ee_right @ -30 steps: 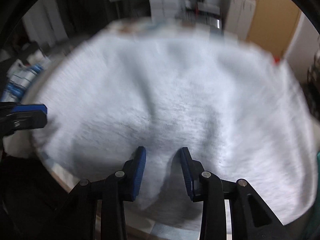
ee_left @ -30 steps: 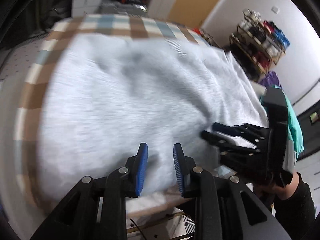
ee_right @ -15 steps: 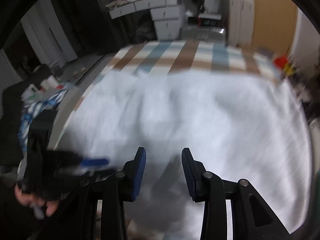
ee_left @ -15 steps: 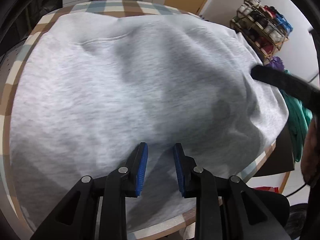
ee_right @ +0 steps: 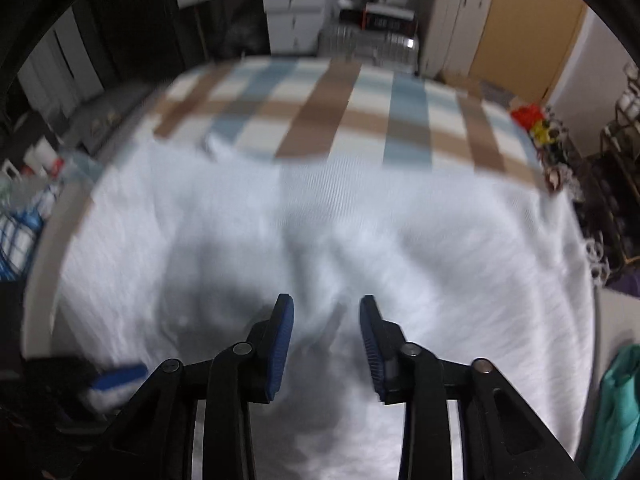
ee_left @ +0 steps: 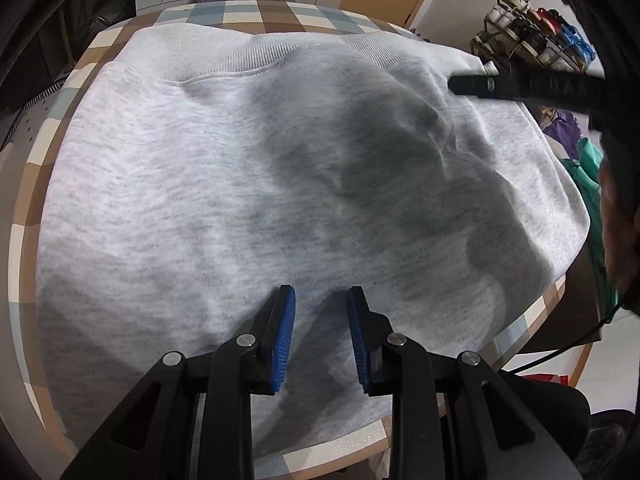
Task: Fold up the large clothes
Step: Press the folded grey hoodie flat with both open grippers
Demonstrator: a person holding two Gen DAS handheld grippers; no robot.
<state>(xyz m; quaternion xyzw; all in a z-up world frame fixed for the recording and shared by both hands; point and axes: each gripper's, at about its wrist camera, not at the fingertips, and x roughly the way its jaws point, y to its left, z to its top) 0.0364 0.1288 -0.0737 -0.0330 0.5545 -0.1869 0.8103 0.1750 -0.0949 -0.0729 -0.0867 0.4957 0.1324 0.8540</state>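
A large light grey sweatshirt (ee_left: pixel 248 184) lies spread over a round table with a checked cloth (ee_left: pixel 260 16); its ribbed hem lies toward the far side. My left gripper (ee_left: pixel 321 312) is open and empty, just above the near part of the fabric. My right gripper (ee_right: pixel 326 320) is open and empty above the same sweatshirt (ee_right: pixel 400 248), in a blurred view. The right gripper also shows in the left wrist view as a dark bar (ee_left: pixel 520 88) over the sweatshirt's right side. A blue pad of the left gripper (ee_right: pixel 116 376) shows at the lower left of the right wrist view.
A teal garment (ee_left: pixel 588 176) hangs beyond the table's right edge. A shelf rack with shoes (ee_left: pixel 532 40) stands at the far right. White drawers (ee_right: pixel 296 24) and cabinets (ee_right: pixel 452 16) stand behind the table. The checked cloth (ee_right: pixel 320 120) is bare on the far side.
Both grippers have risen and pulled back from the sweatshirt, so more of the table shows. The right gripper has swung to the right side. Both stayed open.
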